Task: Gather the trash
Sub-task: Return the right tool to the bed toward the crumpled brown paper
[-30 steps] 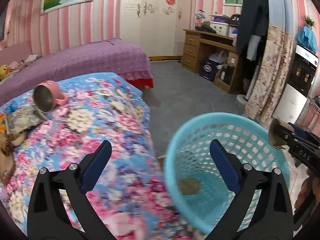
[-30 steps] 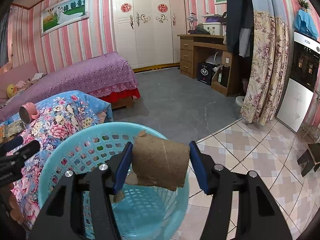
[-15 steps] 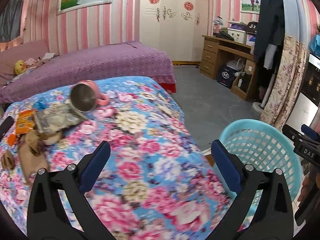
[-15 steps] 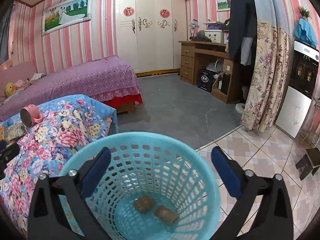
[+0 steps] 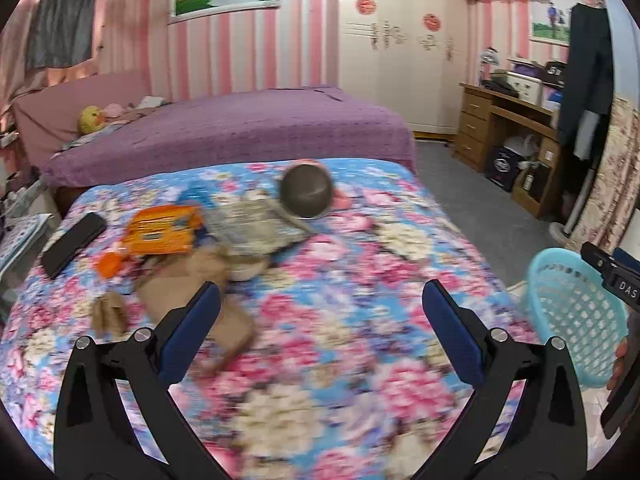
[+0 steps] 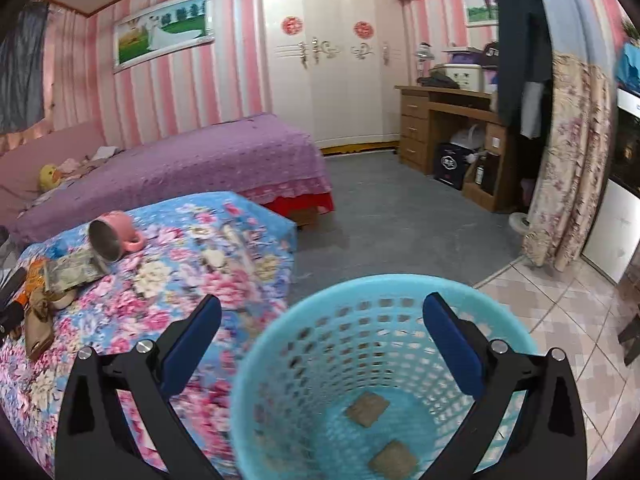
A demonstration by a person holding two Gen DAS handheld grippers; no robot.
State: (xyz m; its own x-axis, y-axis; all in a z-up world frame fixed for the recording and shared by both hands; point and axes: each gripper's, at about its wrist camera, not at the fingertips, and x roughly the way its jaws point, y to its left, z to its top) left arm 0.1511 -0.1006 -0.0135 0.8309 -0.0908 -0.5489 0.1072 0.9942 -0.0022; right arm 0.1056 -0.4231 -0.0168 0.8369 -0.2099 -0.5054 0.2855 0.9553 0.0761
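Since a second ago the cardboard tube has left the right gripper, whose jaws have just been opening and now stand wide with nothing between them; the left view has swung from the basket to the bed.

Left wrist view: the left gripper (image 5: 320,320) is spread wide and holds nothing, poised over the flowered bedspread (image 5: 360,280). Trash lies in a heap at the far left of the bed: an orange packet (image 5: 164,232), a crumpled silvery wrapper (image 5: 252,228), and brown cardboard scraps (image 5: 192,284) partly hidden behind the left finger. Motion blur smears the scraps, so their shapes are hard to make out. A pink cup (image 5: 306,196) lies on its side by the wrapper, mouth toward the camera. A black remote (image 5: 74,242) rests near the bed's left edge. The blue basket (image 5: 576,320) stands at the right, partly cut off by the other gripper's body and a hand (image 5: 622,360) at the frame edge.

Right wrist view: the right gripper (image 6: 320,332) hangs above the basket (image 6: 280,340), its right finger over the opening. Two brown cardboard pieces (image 6: 368,408) lie on the basket floor, a third shape at the bottom is too dim to tell. Beyond are a purple bed (image 6: 200,160), grey floor (image 6: 400,232), white wardrobe (image 6: 332,60), wooden desk (image 6: 440,128) and pink striped walls.
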